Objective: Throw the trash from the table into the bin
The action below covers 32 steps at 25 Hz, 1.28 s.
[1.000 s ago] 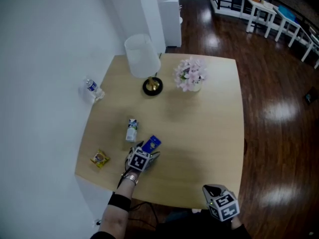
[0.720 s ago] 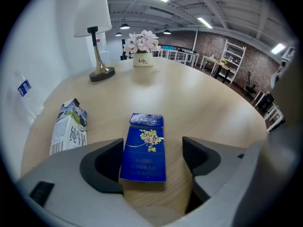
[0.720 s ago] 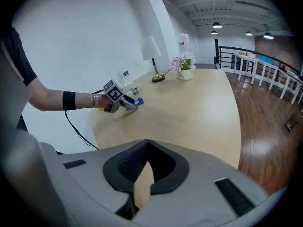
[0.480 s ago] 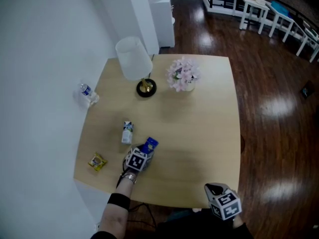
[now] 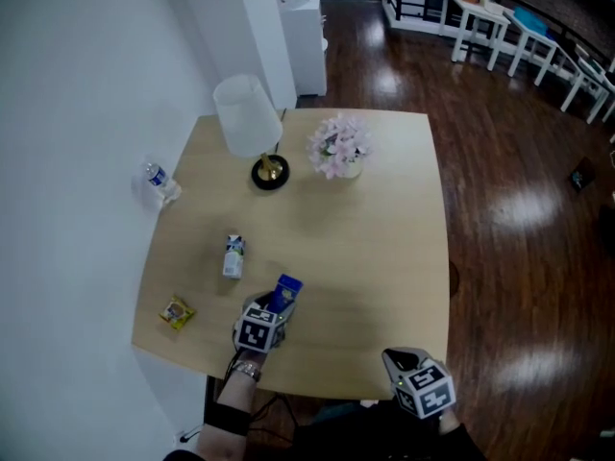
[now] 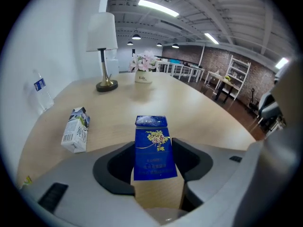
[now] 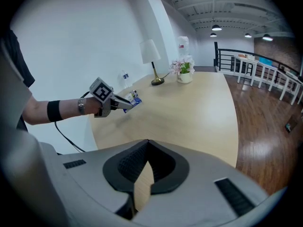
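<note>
- Clearly, the left gripper view shows the left claw [image 6: 154, 162], its jaws just closing, clamped on the blue packet [image 6: 152, 148].
- Only the right gripper view shows that packet held off the tabletop [image 7: 199, 112]; the right claw [image 7: 147, 150] is pressed together, empty.

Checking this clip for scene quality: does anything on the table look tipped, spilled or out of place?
A small carton lies tipped on its side mid-table, and a yellow wrapper sits near the table's wall-side edge. Nothing looks spilled; the lamp and flower pot stand upright.
</note>
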Tool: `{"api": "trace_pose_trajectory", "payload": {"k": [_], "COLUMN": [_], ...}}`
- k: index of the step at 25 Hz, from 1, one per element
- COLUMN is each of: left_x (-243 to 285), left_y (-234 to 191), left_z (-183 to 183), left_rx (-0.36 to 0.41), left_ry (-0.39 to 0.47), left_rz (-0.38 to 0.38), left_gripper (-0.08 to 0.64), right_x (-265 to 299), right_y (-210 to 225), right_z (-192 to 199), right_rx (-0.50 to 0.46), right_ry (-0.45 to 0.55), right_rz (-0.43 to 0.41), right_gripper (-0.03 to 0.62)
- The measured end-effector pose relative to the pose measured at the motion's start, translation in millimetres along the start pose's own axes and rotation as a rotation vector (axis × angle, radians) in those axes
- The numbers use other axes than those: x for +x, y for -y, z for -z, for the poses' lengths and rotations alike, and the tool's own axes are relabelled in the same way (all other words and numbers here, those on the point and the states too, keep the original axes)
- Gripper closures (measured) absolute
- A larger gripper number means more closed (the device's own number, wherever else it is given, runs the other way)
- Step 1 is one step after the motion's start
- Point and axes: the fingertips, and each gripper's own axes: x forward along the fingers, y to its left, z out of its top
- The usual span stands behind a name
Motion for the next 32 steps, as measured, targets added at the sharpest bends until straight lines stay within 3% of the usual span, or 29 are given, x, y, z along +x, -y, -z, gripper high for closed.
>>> {"api": "trace_pose_trajectory", "payload": {"k": [7,14,19,25,32], "left_x": [-66,-51,-53,-39,0], "left_y": [97,163,186,254,370], "left_z": [-4,21,8,-11,-53], "left_rx": [-0.123,-0.030,-0.019,-0.060,-0.112], "left_ry": [0.113,0.055,0.065,0.042,0.018], "left_rz": [0.107,0.158,0.103,0.053,0.077], "left_gripper": [0.307,0.308,0.308,0.308,0.308], "right_x": [-7,-13,-22,-63,-112], "right_y": [1,7,21,87,185], "right_z": [-5,-3,3,27,63], "right_rx": [-0.012,-0.020,-0.052,-0.048,-0.021], "right_ry": [0.004,0.005,0.022,0.045,0.050], "right_rz": [-0.002,-0.026,-0.088,-0.121,-0.131], "right_gripper": [0.584,0.584,0.584,0.584,0.584]}}
